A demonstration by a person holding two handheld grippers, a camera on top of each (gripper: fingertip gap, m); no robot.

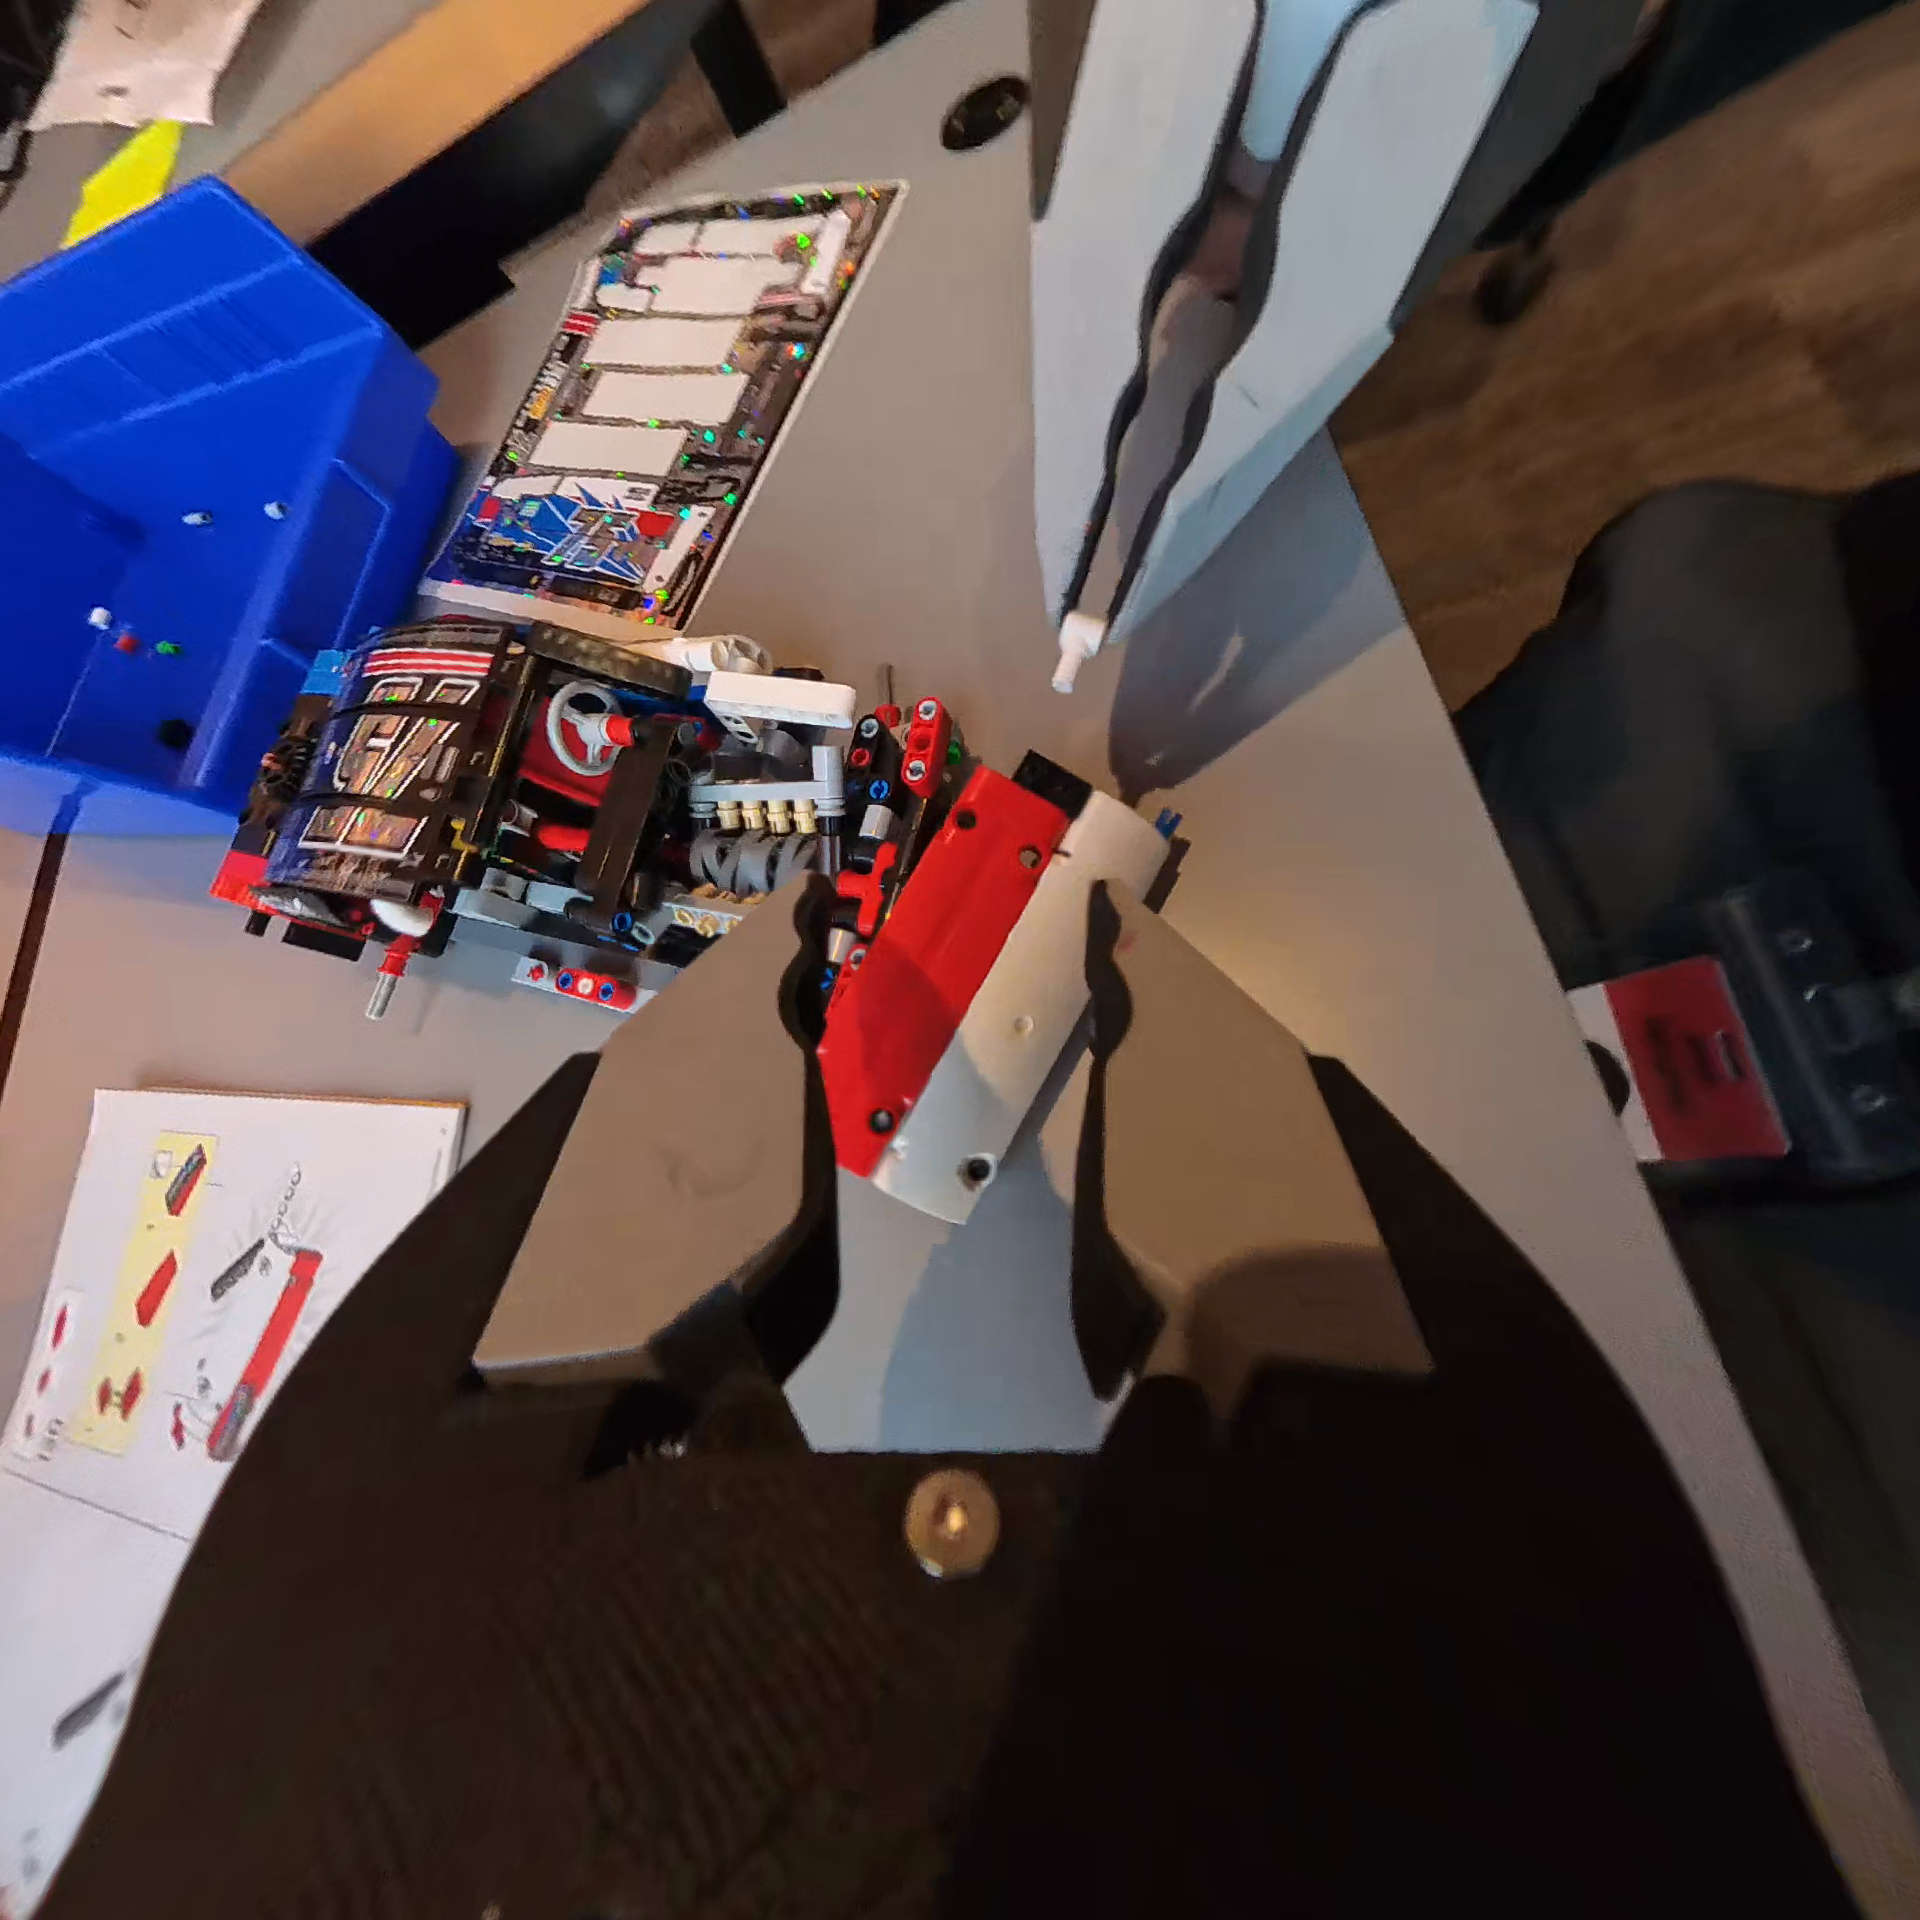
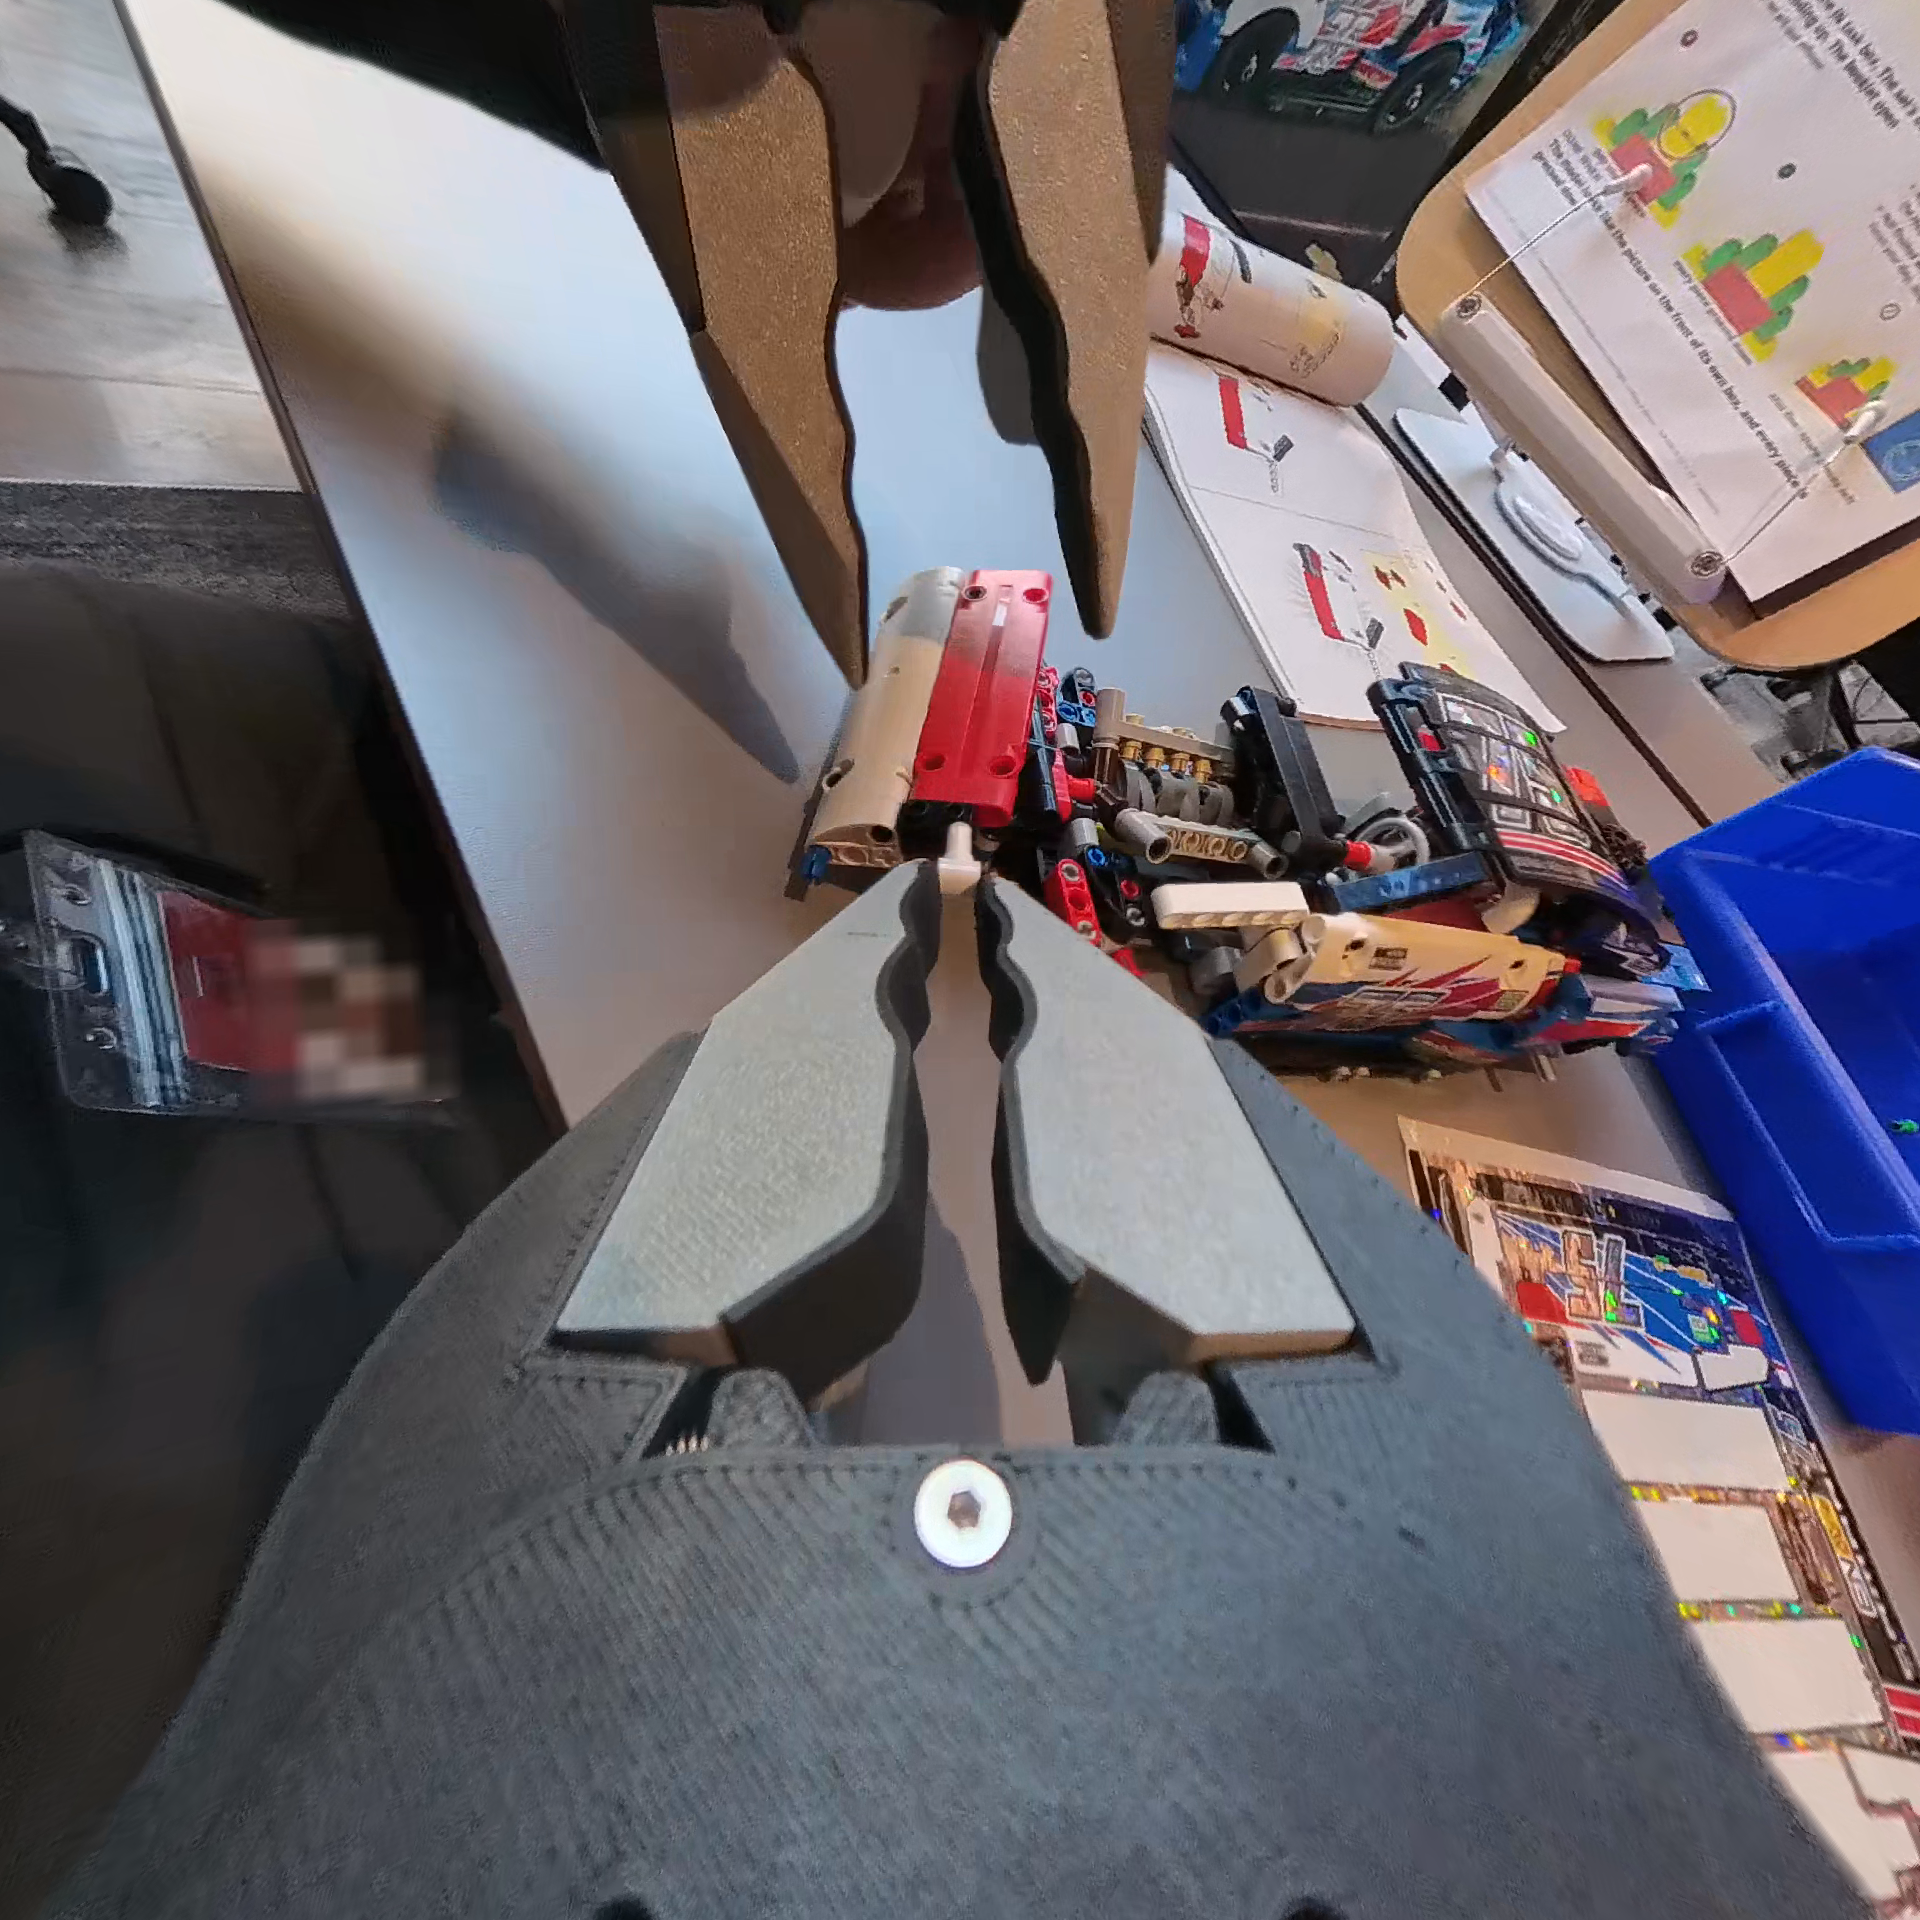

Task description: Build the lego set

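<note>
Right gripper (image 2: 958, 894) is closed almost fully on a small white connector pin (image 2: 957, 860), pinched at the very fingertips with the free end pointing forward. The pin tip sits at, or just short of, the end face of the red-and-white panel assembly (image 2: 951, 717); contact cannot be confirmed. The tip grip probably keeps the pin's shank exposed for insertion.

Left gripper (image 1: 951, 904) is partly open and straddles the panel assembly (image 1: 961, 987), one finger on the red side and one on the white side. Whether the pads press the panel or merely bracket it is unclear. The likely purpose is to brace the assembly against the push of the pin.

The panel assembly forms the front end of a partly built Lego car (image 1: 499, 790), which lies on its side near the table's (image 1: 1299, 935) front edge. A blue parts bin (image 1: 197, 499) stands just beside the car's rear. A sticker sheet (image 1: 665, 416) lies beyond the car, and an open instruction booklet (image 1: 208, 1278) lies nearer the left gripper.

The receiving hole is not visible in either view. The car's underside and far side are hidden. Motion blur softens the right gripper in the left wrist view.
</note>
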